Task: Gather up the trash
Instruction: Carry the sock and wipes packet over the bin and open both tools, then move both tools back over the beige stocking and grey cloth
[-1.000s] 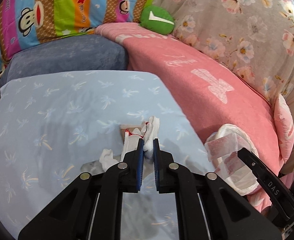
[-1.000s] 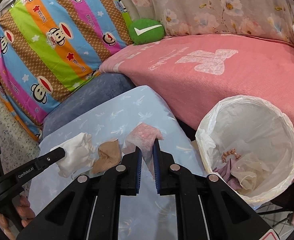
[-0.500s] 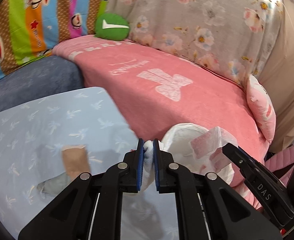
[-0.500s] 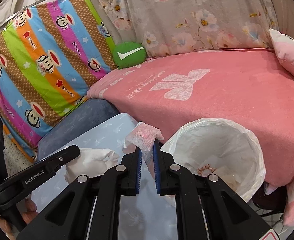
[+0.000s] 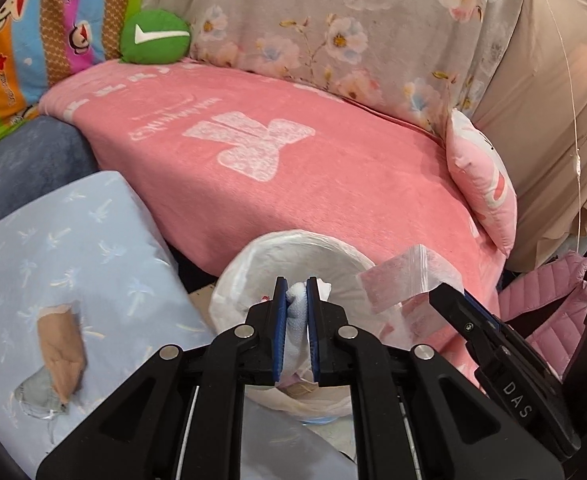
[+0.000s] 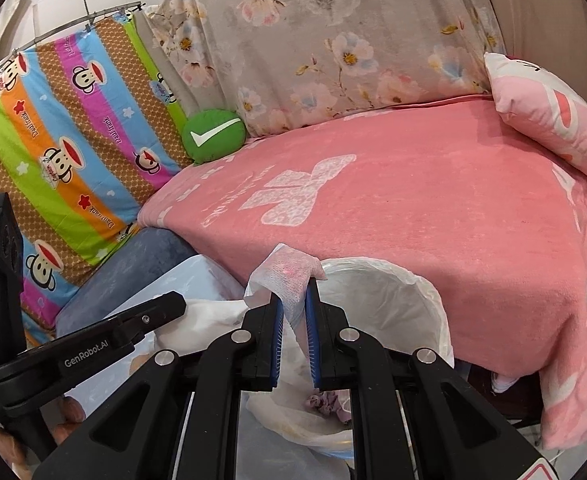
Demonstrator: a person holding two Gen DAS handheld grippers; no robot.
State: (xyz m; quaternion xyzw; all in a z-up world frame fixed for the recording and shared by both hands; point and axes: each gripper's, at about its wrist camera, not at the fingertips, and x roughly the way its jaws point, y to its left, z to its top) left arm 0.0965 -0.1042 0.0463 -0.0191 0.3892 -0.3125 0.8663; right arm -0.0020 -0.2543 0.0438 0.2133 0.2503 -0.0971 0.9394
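Pink blanket [image 5: 333,184] spread over the bed behind. Pale blue patterned sheet [image 5: 73,248] at lower left, carrying a tan scrap [image 5: 61,340] and a clear wrapper [image 5: 37,396]. White-lined trash bin [image 6: 393,300] between sheet and blanket, holding earlier waste. Left gripper [image 5: 296,300] above the bin mouth, jaws starting to part, white tissue wad [image 5: 296,312] still pressed between the pads. Right gripper [image 6: 293,308] nearly closed, pinching a pink-speckled wipe [image 6: 285,276] over the bin's near rim.

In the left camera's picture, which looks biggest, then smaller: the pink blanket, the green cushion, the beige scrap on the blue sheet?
1. Pink blanket
2. Green cushion
3. Beige scrap, though it lies nearer the camera, so the last two are unsure.
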